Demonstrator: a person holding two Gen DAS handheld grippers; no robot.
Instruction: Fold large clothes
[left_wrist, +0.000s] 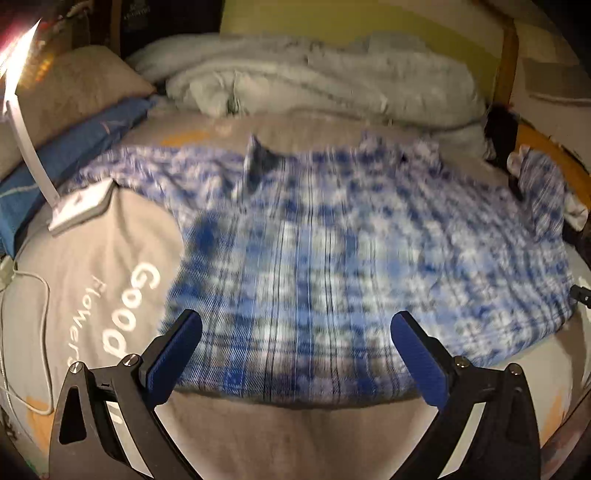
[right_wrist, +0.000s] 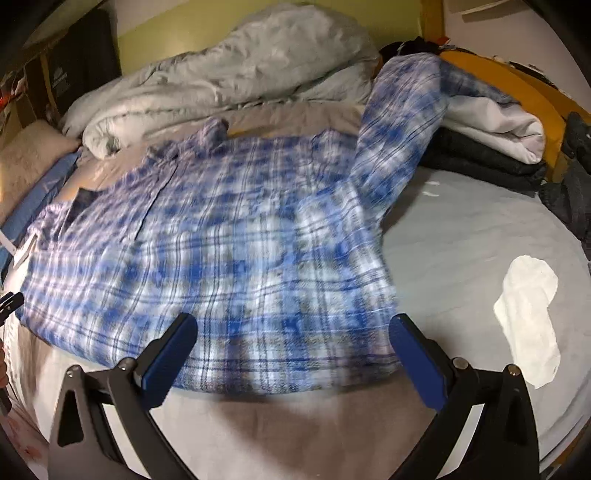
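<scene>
A large blue and white plaid shirt lies spread flat on the bed, collar toward the far side; it also shows in the right wrist view. Its right sleeve runs up over a stack of folded clothes. My left gripper is open and empty, just above the shirt's near hem. My right gripper is open and empty over the hem's right part. The other gripper's tip peeks in at the left edge. Both views are motion-blurred.
A grey-white duvet is bunched at the far side. A white lamp base stands on the grey bedsheet at left, with a blue pillow. Folded dark and white clothes and a white cloth piece lie at right.
</scene>
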